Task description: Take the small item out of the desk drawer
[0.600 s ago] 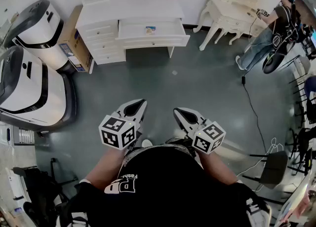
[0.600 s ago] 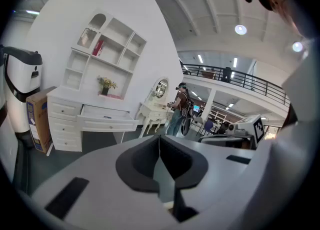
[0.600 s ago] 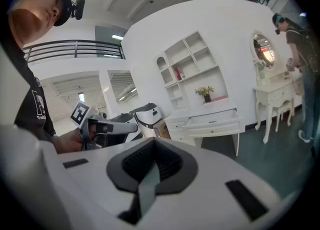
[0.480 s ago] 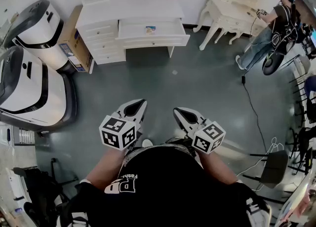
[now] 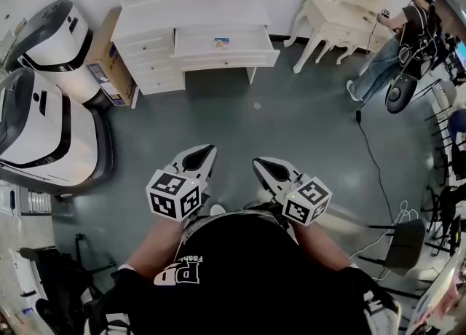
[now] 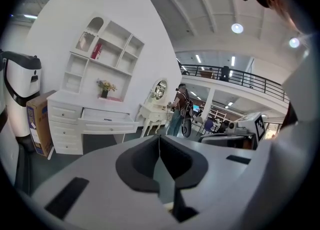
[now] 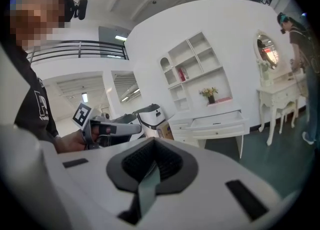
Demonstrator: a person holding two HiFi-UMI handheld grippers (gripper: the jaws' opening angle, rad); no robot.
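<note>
A white desk (image 5: 191, 14) stands across the floor from me, with its wide drawer (image 5: 224, 48) pulled out. In the drawer lies a small flat item (image 5: 222, 43) with a blue and orange print. My left gripper (image 5: 204, 154) and right gripper (image 5: 262, 167) hang side by side in front of my body, well short of the desk. Both are shut with nothing between the jaws. In the left gripper view the open drawer (image 6: 107, 120) lies beyond the closed left gripper (image 6: 159, 138). The right gripper view shows the same drawer (image 7: 220, 122) past the closed right gripper (image 7: 152, 143).
Two large white machines (image 5: 44, 115) and a cardboard box (image 5: 109, 60) stand to the left of the desk. A white dressing table (image 5: 338, 28) and a person (image 5: 404, 42) are at the far right. A black cable (image 5: 371, 159) runs over the floor towards a chair (image 5: 404, 246).
</note>
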